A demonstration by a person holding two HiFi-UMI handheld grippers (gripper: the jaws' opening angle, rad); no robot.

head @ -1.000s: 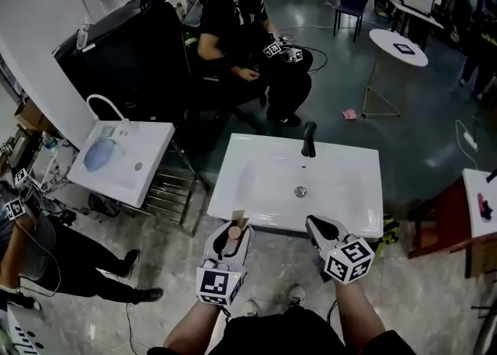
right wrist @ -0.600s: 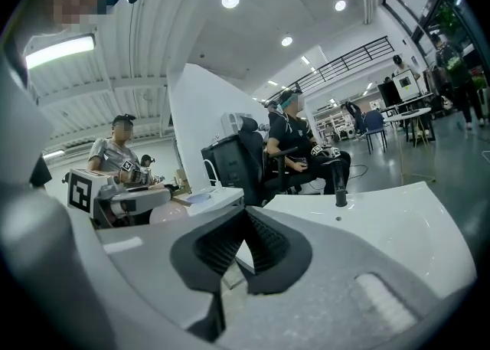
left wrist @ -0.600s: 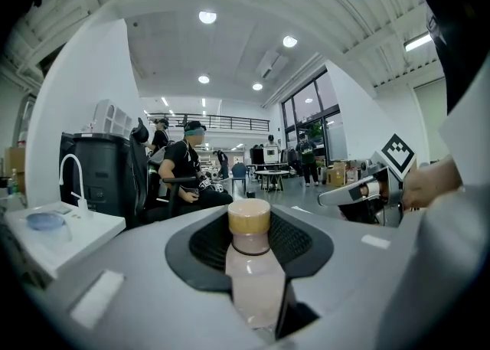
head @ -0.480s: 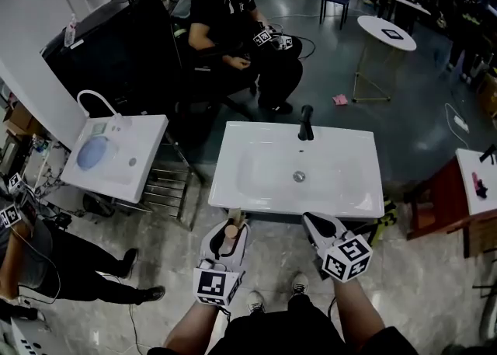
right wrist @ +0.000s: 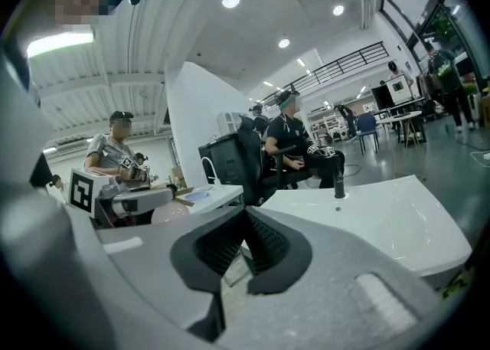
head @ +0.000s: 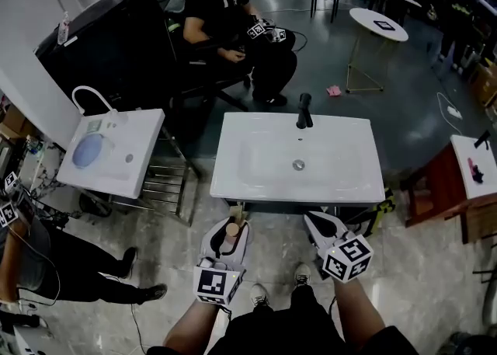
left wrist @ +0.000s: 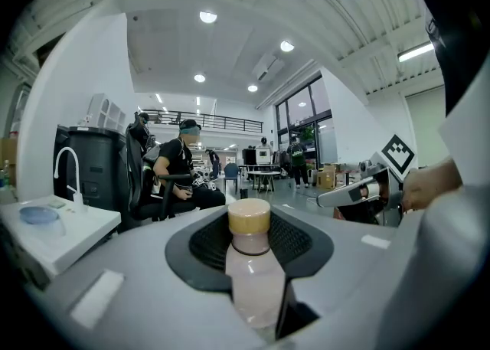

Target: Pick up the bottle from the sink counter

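Observation:
The bottle (head: 231,231), pale pink with a tan cap, is held between the jaws of my left gripper (head: 231,225), in front of the white sink's (head: 233,182) near edge and off the counter. In the left gripper view the bottle (left wrist: 251,272) stands upright between the black pads, with the cap (left wrist: 249,216) above them. My right gripper (head: 315,220) is level with the left one and to its right. In the right gripper view its jaws (right wrist: 246,216) meet at the tips with nothing between them.
A black faucet (head: 304,110) stands at the sink's far edge. A second small sink (head: 116,151) on a metal rack is at the left. A seated person (head: 225,19) is beyond it, another person (head: 31,256) at the left edge. A red cabinet (head: 439,202) stands right.
Both grippers have drawn back from the sink, which now lies farther up the head view. The bottle stays in the left gripper's jaws; the right jaws stay together.

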